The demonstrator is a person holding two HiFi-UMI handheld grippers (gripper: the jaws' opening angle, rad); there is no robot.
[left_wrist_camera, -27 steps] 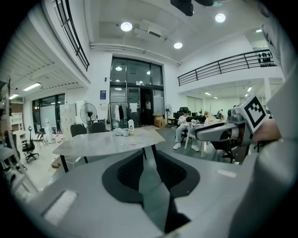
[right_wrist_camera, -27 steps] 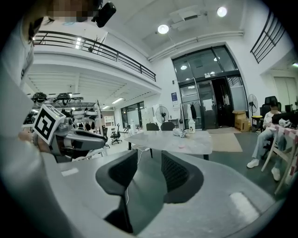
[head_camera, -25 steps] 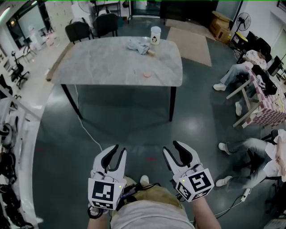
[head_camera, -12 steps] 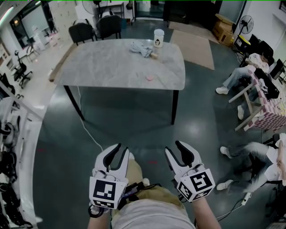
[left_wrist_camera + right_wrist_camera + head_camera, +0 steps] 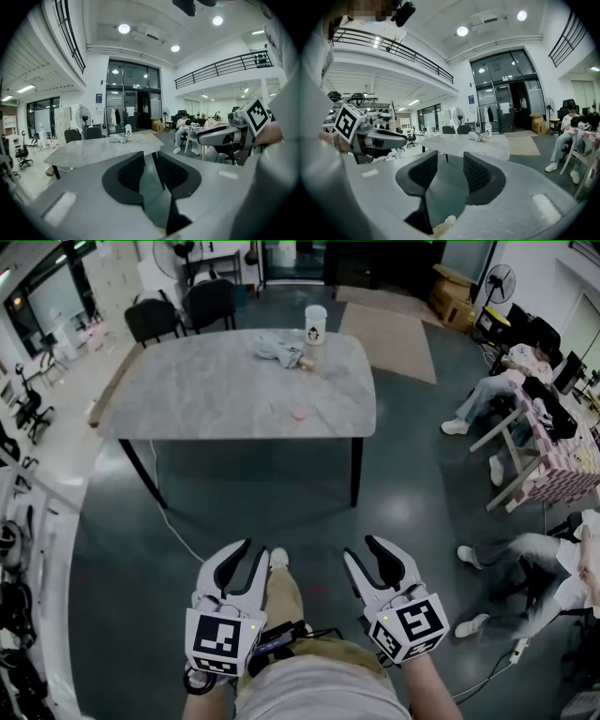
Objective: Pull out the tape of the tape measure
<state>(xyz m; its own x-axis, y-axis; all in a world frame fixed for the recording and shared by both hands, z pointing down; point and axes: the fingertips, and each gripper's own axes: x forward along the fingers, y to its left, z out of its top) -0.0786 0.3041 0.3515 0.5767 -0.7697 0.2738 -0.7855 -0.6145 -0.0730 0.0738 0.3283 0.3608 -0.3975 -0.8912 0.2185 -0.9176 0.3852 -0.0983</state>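
A grey marble table (image 5: pixel 187 399) stands ahead of me across the dark floor. Near its front edge lies a small pink round thing (image 5: pixel 299 413), too small to identify. A crumpled cloth (image 5: pixel 277 347) and a white cup (image 5: pixel 315 324) sit at the table's far side. My left gripper (image 5: pixel 249 554) and right gripper (image 5: pixel 363 551) are held side by side low in the head view, well short of the table. Both are open with nothing between the jaws. The left gripper (image 5: pixel 150 157) and the right gripper (image 5: pixel 450 157) each look toward the table (image 5: pixel 93 147) (image 5: pixel 459 143).
Two dark chairs (image 5: pixel 183 310) stand behind the table. Seated people (image 5: pixel 502 395) and a cluttered table (image 5: pixel 562 456) are at the right. A white cable (image 5: pixel 173 526) runs over the floor from the table's left leg. Equipment lines the left wall.
The table has drawn a little nearer and shifted left in the head view. My shoe now shows between the grippers. Both grippers keep their side-by-side pose.
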